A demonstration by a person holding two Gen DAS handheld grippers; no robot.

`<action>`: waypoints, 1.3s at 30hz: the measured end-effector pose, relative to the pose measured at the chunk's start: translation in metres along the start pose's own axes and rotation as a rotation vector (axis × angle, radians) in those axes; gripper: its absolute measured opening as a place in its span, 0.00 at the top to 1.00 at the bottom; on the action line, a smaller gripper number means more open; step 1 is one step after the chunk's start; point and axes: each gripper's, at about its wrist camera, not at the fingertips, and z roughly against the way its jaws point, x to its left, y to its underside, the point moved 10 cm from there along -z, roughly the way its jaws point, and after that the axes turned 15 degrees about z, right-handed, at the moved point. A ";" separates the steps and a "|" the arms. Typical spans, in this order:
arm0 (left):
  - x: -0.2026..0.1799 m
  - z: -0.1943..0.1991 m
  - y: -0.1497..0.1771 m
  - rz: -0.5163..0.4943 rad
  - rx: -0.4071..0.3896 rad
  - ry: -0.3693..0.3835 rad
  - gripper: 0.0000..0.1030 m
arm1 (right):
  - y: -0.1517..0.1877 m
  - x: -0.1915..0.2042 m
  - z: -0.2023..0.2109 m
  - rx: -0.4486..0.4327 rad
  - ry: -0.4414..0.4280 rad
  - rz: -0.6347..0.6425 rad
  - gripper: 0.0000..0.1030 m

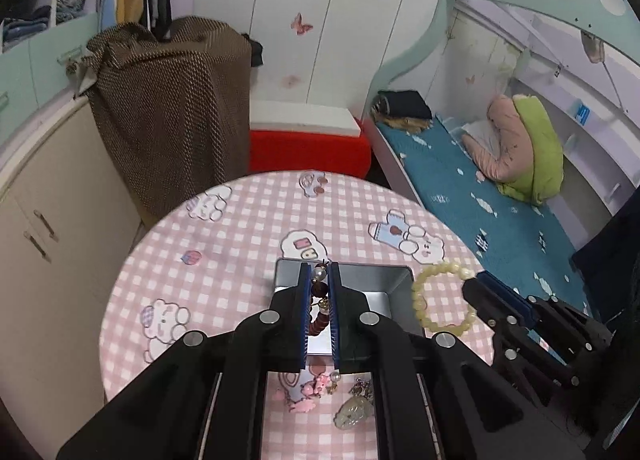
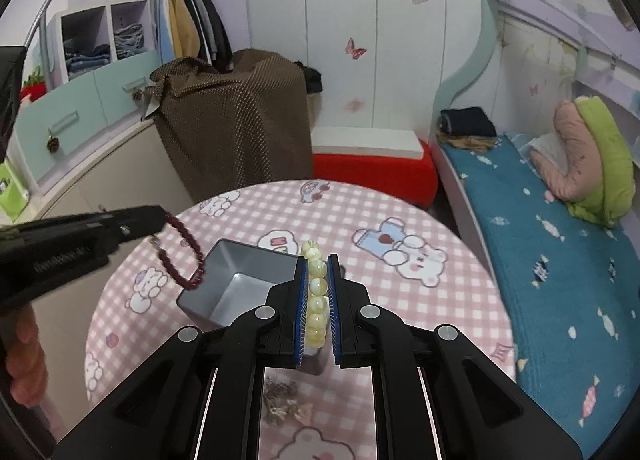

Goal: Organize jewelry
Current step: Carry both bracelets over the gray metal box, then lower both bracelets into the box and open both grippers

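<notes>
On the left, the left gripper (image 1: 320, 280) has its blue-padded jaws drawn narrow on a dark red beaded bracelet (image 2: 182, 256) with a pearl and small gold fittings; from the right wrist view its round, glossy beads hang in a loop above the near-left corner of the open square grey metal tin (image 2: 244, 280). The tin has smooth, dull walls and a paler floor, and it sits on a round table under a pink-and-white checked cloth printed with cartoon bears (image 1: 224, 244).

Just right of the tin, the right gripper (image 2: 318, 280) is closed narrow on a pale yellow bracelet of large, cloudy round beads (image 1: 440, 300), held above the cloth beside the tin's right wall.

Near the table's front edge lie a pale green carved pendant (image 1: 352, 412), pink charm pieces (image 1: 314, 384) and a tangle of small gold-toned bits (image 1: 362, 386), partly hidden by the left gripper's black frame and too blurred to sort.
</notes>
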 end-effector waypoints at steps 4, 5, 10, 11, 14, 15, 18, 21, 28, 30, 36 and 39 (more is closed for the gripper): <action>0.000 -0.021 0.005 0.002 0.048 -0.004 0.93 | 0.004 0.006 -0.021 0.039 -0.032 -0.008 0.90; 0.001 -0.027 0.006 0.002 0.058 -0.009 0.93 | 0.005 0.008 -0.027 0.050 -0.040 -0.007 0.90; 0.007 -0.049 0.012 0.005 0.104 -0.027 0.93 | 0.013 0.017 -0.051 0.102 -0.074 -0.010 0.90; 0.008 -0.054 0.014 0.005 0.116 -0.029 0.93 | 0.014 0.017 -0.055 0.114 -0.076 -0.012 0.90; 0.009 -0.062 0.017 0.004 0.139 -0.029 0.93 | 0.017 0.016 -0.062 0.126 -0.087 -0.030 0.89; 0.009 -0.064 0.017 0.000 0.142 -0.035 0.93 | 0.017 0.015 -0.063 0.121 -0.095 -0.040 0.88; 0.012 -0.069 0.017 0.002 0.142 -0.049 0.92 | 0.018 0.010 -0.064 0.132 -0.092 -0.059 0.87; 0.018 -0.069 0.016 0.001 0.138 -0.067 0.73 | 0.020 0.002 -0.064 0.150 -0.060 -0.071 0.68; 0.029 -0.066 0.017 -0.004 0.125 -0.106 0.64 | 0.017 -0.019 -0.050 0.117 0.025 -0.091 0.29; 0.031 -0.065 0.018 -0.005 0.124 -0.112 0.64 | 0.017 -0.022 -0.049 0.117 0.033 -0.093 0.29; 0.029 -0.062 0.023 -0.015 0.137 -0.104 0.64 | 0.017 -0.022 -0.043 0.116 0.047 -0.083 0.29; 0.029 -0.059 0.024 -0.022 0.132 -0.109 0.64 | 0.017 -0.021 -0.037 0.107 0.059 -0.071 0.29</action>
